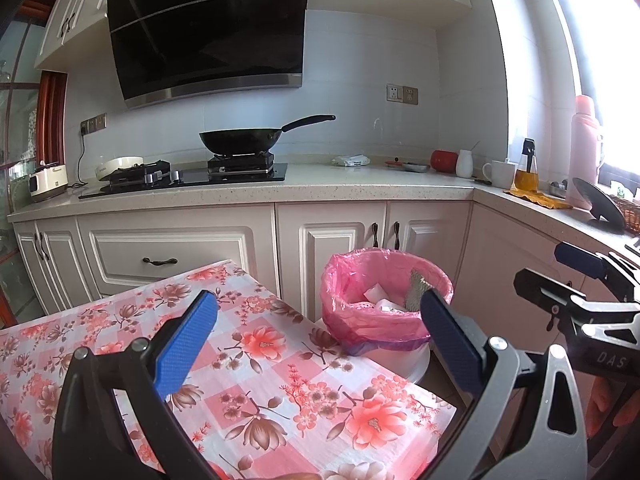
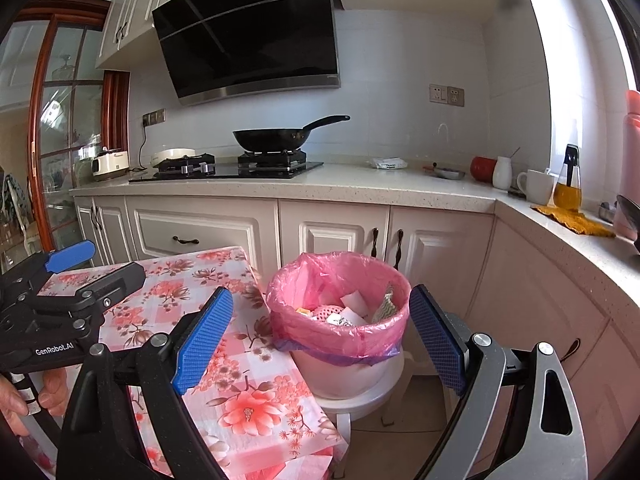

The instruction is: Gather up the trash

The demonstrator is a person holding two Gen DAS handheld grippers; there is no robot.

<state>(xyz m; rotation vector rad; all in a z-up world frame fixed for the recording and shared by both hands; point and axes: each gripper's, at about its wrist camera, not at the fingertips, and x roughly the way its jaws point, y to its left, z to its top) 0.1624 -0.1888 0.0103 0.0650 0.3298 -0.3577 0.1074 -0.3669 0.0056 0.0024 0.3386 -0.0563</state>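
Observation:
A white trash bin with a pink liner (image 1: 384,312) stands on a white stool beside the table; it also shows in the right wrist view (image 2: 340,320). Inside lie white paper scraps (image 2: 354,300), a grey scouring pad (image 2: 386,304) and other bits. My left gripper (image 1: 320,328) is open and empty, above the table with the floral cloth (image 1: 260,380), left of the bin. My right gripper (image 2: 320,328) is open and empty, held in front of the bin. Each gripper shows in the other's view, the right one (image 1: 580,280) and the left one (image 2: 72,276).
The floral table (image 2: 240,380) ends just left of the bin. Behind are white cabinets (image 2: 332,232) and a counter with a stove and black wok (image 2: 276,136). A mug (image 2: 536,186), oil bottle (image 2: 568,184) and pink flask (image 1: 584,148) stand on the right counter.

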